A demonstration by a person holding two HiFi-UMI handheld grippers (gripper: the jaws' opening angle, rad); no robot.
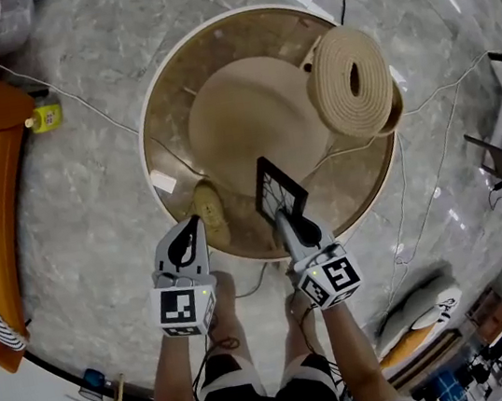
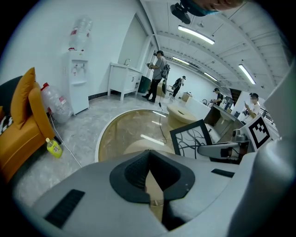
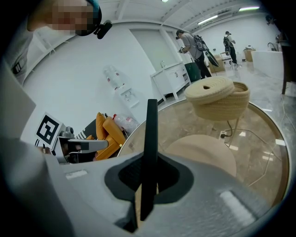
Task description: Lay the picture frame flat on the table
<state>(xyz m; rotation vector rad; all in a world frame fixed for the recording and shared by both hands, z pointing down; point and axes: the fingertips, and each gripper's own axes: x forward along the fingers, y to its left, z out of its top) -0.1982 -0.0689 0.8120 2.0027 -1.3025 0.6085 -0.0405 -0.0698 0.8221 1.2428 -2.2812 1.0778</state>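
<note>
Two grippers above the counter (image 1: 146, 145) — right gripper (image 1: 282, 218), fingers clamped on the picture frame (image 1: 280, 190), upright, seemingly clear of the glass; left gripper (image 1: 193, 221), fingers together, empty. Laying it flat remains.

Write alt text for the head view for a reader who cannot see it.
From above, the right tool grips a black picture frame by its lower edge, holding it upright over a round glass table. The left tool hovers beside it, shut and empty; a woven basket sits on the table.
</note>
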